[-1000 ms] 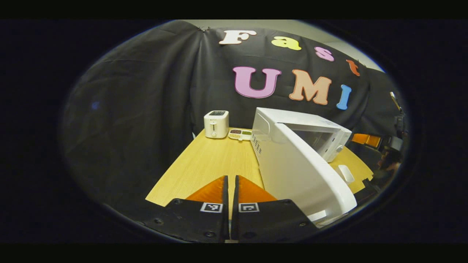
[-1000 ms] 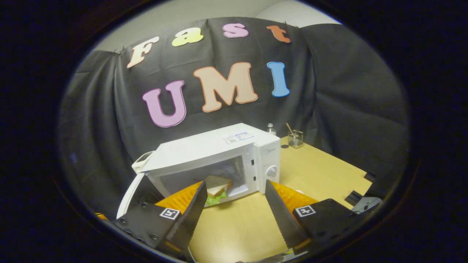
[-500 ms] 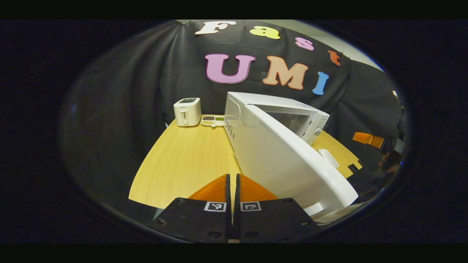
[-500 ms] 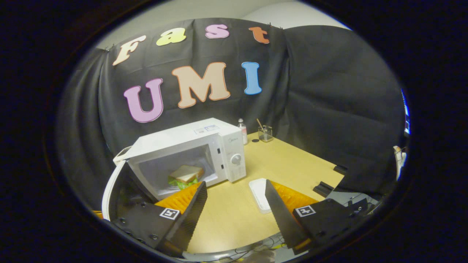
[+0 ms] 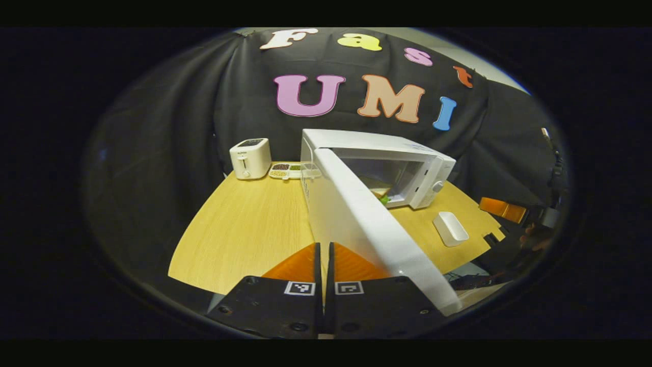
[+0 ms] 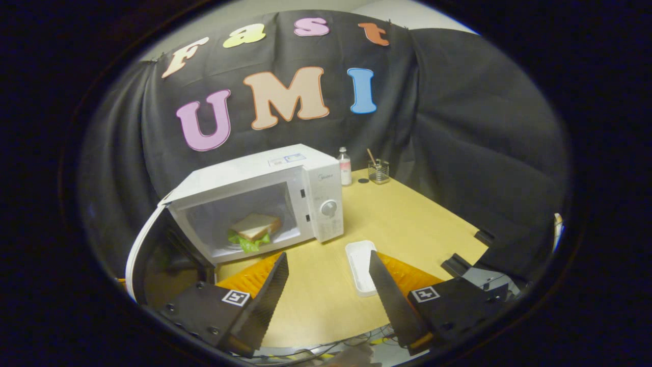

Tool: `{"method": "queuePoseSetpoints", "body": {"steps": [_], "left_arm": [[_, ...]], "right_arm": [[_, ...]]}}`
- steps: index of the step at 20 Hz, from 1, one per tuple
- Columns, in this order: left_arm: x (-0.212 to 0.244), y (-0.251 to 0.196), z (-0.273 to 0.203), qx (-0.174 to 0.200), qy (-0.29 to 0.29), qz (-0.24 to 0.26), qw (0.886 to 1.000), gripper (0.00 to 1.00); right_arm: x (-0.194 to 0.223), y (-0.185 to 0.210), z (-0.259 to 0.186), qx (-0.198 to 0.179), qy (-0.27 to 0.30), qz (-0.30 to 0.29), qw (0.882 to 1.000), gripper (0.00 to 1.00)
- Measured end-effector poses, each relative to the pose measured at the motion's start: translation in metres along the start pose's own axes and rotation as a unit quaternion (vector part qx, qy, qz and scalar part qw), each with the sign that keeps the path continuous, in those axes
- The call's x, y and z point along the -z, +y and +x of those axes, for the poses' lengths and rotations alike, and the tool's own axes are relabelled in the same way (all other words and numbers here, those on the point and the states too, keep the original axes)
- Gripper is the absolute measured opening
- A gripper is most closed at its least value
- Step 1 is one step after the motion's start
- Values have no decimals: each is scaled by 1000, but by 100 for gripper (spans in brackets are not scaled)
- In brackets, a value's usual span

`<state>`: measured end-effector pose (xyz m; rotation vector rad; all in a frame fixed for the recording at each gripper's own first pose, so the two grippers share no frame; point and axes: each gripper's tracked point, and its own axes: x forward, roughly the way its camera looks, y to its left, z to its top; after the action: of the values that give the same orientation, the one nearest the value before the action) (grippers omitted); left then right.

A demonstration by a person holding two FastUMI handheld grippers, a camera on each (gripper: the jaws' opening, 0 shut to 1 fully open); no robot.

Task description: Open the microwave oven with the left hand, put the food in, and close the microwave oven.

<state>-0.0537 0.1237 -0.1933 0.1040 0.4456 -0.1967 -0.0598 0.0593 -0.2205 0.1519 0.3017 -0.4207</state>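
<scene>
The microwave oven sits mid-table on the wooden table, and its door swings wide open toward me, edge-on in my left gripper view, running from the hinge side right down beside my fingers. Inside the cavity, there's the sandwich, bread on top, green leaf poking out underneath, resting on the oven floor. So the food is in and the door is not yet closed.

My left gripper is clenched, the two orange fingers pressed together with nothing between them, hovering just left of the door's outer face. My right gripper is released, fingers spread wide and empty, held back from the oven over the near table edge.

Between those right fingers lies a white tray, empty, flat on the wood. Far corner on the left side: a white toaster with a small divided dish beside it. Behind the oven, a small bottle and a glass jar.
</scene>
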Motion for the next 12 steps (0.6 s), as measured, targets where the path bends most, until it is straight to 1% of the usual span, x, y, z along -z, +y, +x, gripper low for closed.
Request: {"method": "queuePoseSetpoints", "body": {"steps": [5,7,12], "left_arm": [[-12,-35,8,-12,-10,-11,1000,0],[-13,-51,15,-11,-12,-20,1000,0],[-23,-92,34,-5,-22,-29,999,0]], "right_arm": [[-13,-25,18,-17,4,-3,1000,98],[-22,-38,24,-20,-2,-2,1000,98],[-61,-70,34,-28,-51,-15,998,98]]}}
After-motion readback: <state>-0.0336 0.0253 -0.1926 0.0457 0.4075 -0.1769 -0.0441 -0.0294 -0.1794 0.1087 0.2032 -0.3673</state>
